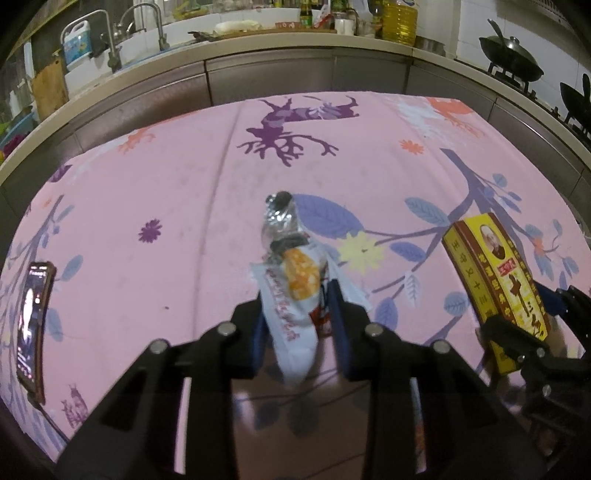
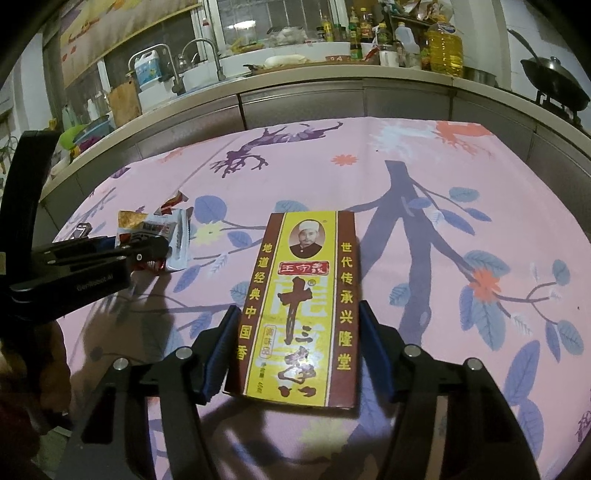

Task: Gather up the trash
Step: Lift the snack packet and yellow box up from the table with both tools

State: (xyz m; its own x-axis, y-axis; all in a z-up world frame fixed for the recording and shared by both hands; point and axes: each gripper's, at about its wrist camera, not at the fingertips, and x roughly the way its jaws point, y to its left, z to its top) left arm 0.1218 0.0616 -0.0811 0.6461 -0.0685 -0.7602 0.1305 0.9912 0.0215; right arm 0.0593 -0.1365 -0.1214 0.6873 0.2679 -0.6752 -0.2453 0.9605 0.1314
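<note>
A white and orange snack wrapper [image 1: 295, 277] with a torn silver end lies on the pink flowered tablecloth [image 1: 166, 184]. My left gripper [image 1: 297, 290] is shut on it, blue pads pressed against both sides. The right wrist view shows that left gripper [image 2: 159, 251] side-on at the left, with the wrapper [image 2: 173, 236] in its tips. A yellow and brown spice box [image 2: 303, 258] with a printed portrait lies lengthwise between the pads of my right gripper [image 2: 299, 305], which is shut on its long sides. In the left wrist view the box [image 1: 491, 258] and right gripper [image 1: 524, 310] sit at the right edge.
A phone [image 1: 31, 325] with a lit screen rests at the table's left edge. A torn red and white scrap [image 2: 173, 201] lies beyond the wrapper. Behind the table runs a kitchen counter [image 1: 258, 48] with taps, bottles, a big oil jug [image 1: 399, 22] and woks [image 1: 513, 59].
</note>
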